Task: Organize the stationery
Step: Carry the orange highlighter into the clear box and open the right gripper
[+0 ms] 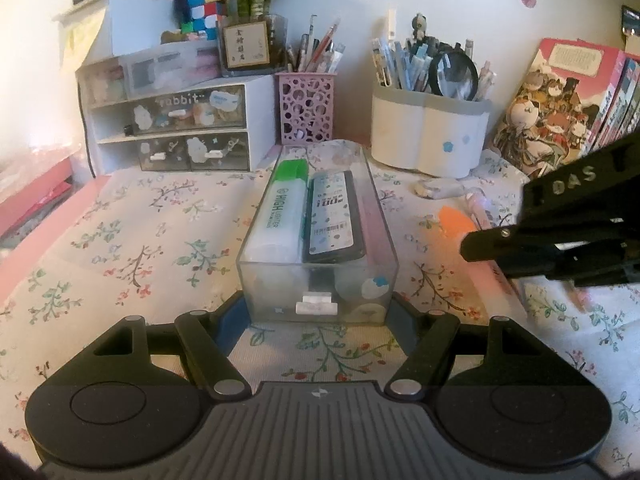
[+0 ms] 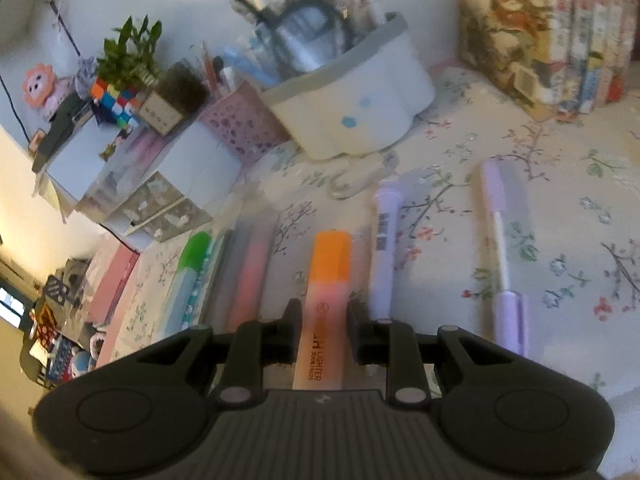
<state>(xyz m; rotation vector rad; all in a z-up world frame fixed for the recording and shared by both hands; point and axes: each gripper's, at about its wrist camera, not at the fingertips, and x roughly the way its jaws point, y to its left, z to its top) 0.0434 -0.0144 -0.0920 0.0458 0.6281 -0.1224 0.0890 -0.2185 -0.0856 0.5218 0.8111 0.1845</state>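
The right gripper [image 2: 320,322] jaws clamped the orange highlighter [image 2: 326,280]; it needed lowering level into the clear tray [image 1: 318,280], whose near end the left gripper [image 1: 318,320] jaws clasped.

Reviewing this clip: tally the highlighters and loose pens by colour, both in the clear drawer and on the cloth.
Green highlighter, in the drawer: 1
Orange highlighter, in the right gripper: 1
Purple pens on the cloth: 2
Total: 4
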